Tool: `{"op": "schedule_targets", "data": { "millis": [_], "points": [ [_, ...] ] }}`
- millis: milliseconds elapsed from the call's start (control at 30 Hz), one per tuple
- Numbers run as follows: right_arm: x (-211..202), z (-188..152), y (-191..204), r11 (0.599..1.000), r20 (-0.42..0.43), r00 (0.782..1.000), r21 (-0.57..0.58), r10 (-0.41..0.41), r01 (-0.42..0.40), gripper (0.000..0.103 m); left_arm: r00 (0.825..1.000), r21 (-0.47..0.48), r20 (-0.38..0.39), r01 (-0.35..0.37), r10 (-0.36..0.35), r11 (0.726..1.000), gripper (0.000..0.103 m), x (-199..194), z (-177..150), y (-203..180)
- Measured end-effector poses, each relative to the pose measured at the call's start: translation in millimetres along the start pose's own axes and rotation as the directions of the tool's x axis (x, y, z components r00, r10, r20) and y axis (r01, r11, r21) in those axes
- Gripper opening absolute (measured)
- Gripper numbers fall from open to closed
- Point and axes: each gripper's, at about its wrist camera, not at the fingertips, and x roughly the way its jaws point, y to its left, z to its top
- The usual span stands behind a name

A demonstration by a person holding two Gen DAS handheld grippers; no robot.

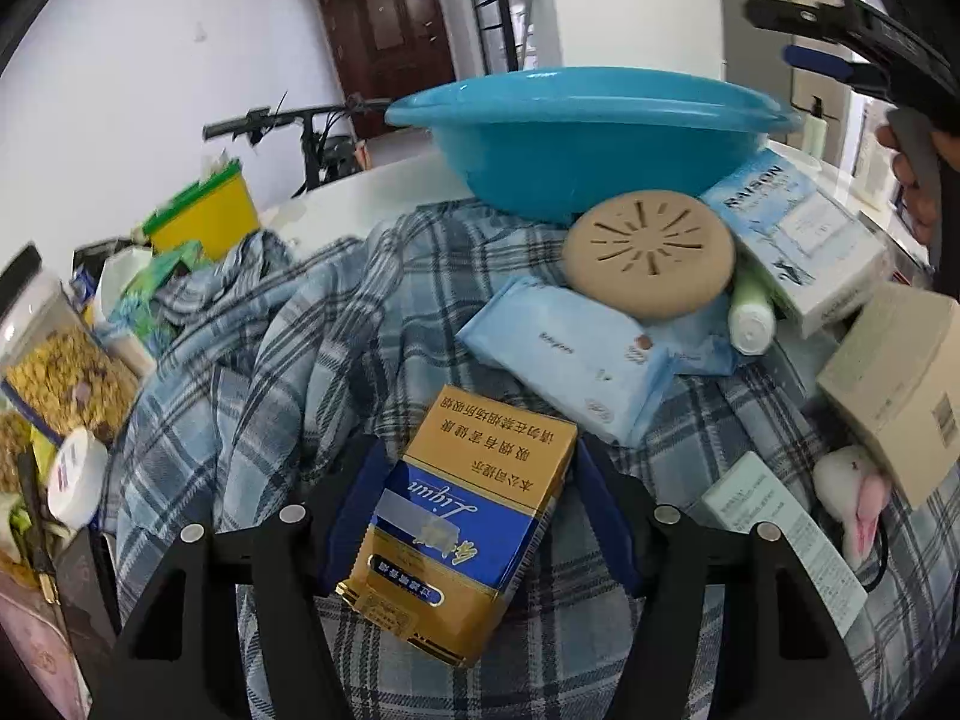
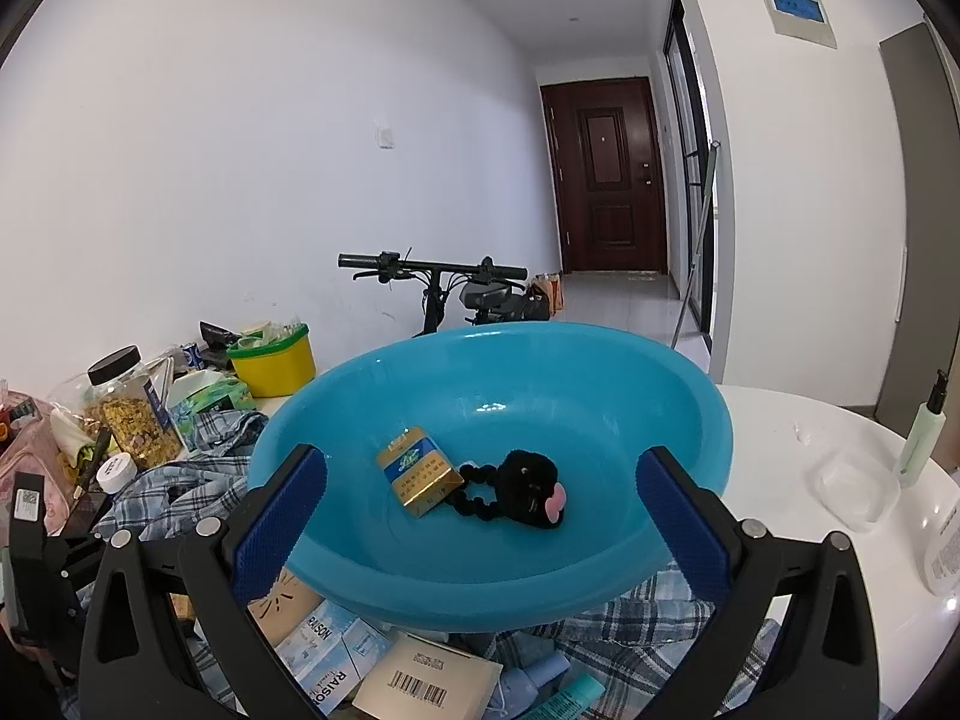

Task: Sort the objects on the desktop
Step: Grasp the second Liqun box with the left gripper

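On the cluttered desk (image 2: 780, 420), the left claw (image 1: 474, 516) grips a cigarette pack (image 1: 468, 516); the right claw (image 2: 480, 510) hangs open over the blue basin (image 2: 600, 576).

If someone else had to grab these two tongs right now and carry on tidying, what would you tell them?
Left tongs: shut on a gold-and-blue cigarette pack, held over the plaid shirt.
Right tongs: open and empty, poised over the near rim of the blue basin.
Done: a matching cigarette pack and a black plush hair tie already lie in the basin.
Left: probably drop the held pack in, then sort the wipes pack, round beige disc, RAISON box and beige carton still piled on the shirt.
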Motion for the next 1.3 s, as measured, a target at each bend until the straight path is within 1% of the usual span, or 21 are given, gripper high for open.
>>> {"op": "schedule_targets", "data": {
  "millis": [100,167,233,267,300,333,433,500,600,667,767,833,933,1000,1033,1100,1133,1200,1233,1300],
  "points": [
    [2.1,-0.3,2.5,1.0,-0.008,1.0,-0.011,-0.007,0.007,0.103,0.999,-0.038,-0.021,0.034,-0.035,0.999,0.068,4.0,0.3,7.0],
    [3.1,-1.1,3.7,1.0,-0.012,1.0,-0.017,-0.008,0.008,0.103,0.999,-0.049,-0.023,0.04,-0.041,0.998,0.07,4.9,0.2,9.8],
    [3.8,-1.7,5.0,1.0,-0.014,1.0,-0.021,-0.009,0.009,0.103,0.998,-0.05,-0.05,0.039,-0.041,0.998,0.075,10.7,0.4,10.3],
    [4.2,-2.1,5.3,1.0,-0.016,1.0,-0.024,-0.009,0.008,0.103,0.997,-0.05,-0.065,0.035,-0.038,0.998,0.075,13.6,0.2,9.9],
    [4.3,-2.3,5.5,1.0,-0.016,1.0,-0.026,-0.01,0.009,0.103,0.997,-0.05,-0.062,0.037,-0.04,0.998,0.075,13.3,-0.3,9.4],
    [4.0,-2.1,5.4,1.0,-0.016,1.0,-0.027,-0.01,0.009,0.103,0.997,-0.051,-0.056,0.042,-0.045,0.998,0.072,12.5,-0.6,9.6],
    [0.5,-0.7,5.6,1.0,-0.007,1.0,-0.03,-0.005,0.005,0.103,0.998,-0.059,-0.044,0.05,-0.052,0.997,0.068,10.6,-2.1,10.8],
    [-5.5,2.1,7.1,0.999,0.011,1.0,-0.035,0.006,-0.006,0.103,0.998,-0.066,-0.036,0.057,-0.059,0.996,0.068,9.5,-1.8,12.1],
    [-19.5,8.3,9.4,0.999,0.071,0.997,-0.048,0.029,-0.026,0.103,0.998,-0.073,-0.021,0.062,-0.064,0.995,0.067,6.8,-1.3,13.2],
    [-24.0,11.4,7.7,0.999,0.071,0.997,-0.041,0.035,-0.032,0.103,0.998,-0.078,-0.015,0.064,-0.065,0.995,0.067,5.8,-0.8,14.5],
    [-31.0,9.5,6.1,0.998,0.031,0.998,-0.045,0.055,-0.053,0.103,0.998,-0.081,-0.008,0.067,-0.068,0.994,0.066,4.3,-1.0,15.7],
    [-42.2,2.1,6.3,0.996,0.015,0.997,-0.062,0.069,-0.068,0.103,0.998,-0.086,0.007,0.069,-0.069,0.994,0.066,1.0,-1.4,16.2],
    [-66.5,-16.2,9.5,0.991,-0.01,0.995,-0.087,0.104,-0.105,0.103,0.997,-0.097,0.031,0.074,-0.072,0.993,0.065,-3.6,-1.5,18.0],
    [-83.3,-31.9,14.2,0.982,-0.04,0.986,-0.092,0.163,-0.166,0.103,0.996,-0.1,0.048,0.079,-0.074,0.992,0.064,-6.3,-1.4,18.5],
    [-90.1,-39.8,18.5,0.978,-0.058,0.983,-0.104,0.175,-0.181,0.103,0.996,-0.097,0.058,0.079,-0.074,0.992,0.064,-8.1,-1.2,17.9],
    [-98.9,-58.6,35.3,0.969,-0.1,0.982,-0.174,0.16,-0.175,0.103,0.995,-0.09,0.068,0.079,-0.073,0.993,0.064,-10.0,-1.0,16.3],
    [-100.2,-67.6,44.0,0.958,-0.132,0.976,-0.208,0.172,-0.197,0.103,0.995,-0.083,0.072,0.077,-0.071,0.994,0.064,-10.8,-0.5,14.8],
    [-97.7,-86.3,61.6,0.931,-0.215,0.951,-0.244,0.22,-0.271,0.103,0.995,-0.076,0.076,0.076,-0.07,0.994,0.064,-12.0,-0.8,13.1],
    [-95.6,-93.9,69.8,0.92,-0.246,0.941,-0.258,0.234,-0.296,0.103,0.994,-0.074,0.081,0.076,-0.07,0.994,0.064,-12.9,-0.5,12.5],
    [-90.3,-107.2,84.6,0.897,-0.281,0.928,-0.298,0.245,-0.327,0.103,0.994,-0.077,0.088,0.079,-0.072,0.994,0.064,-14.2,-0.7,13.2]
  ]
}}
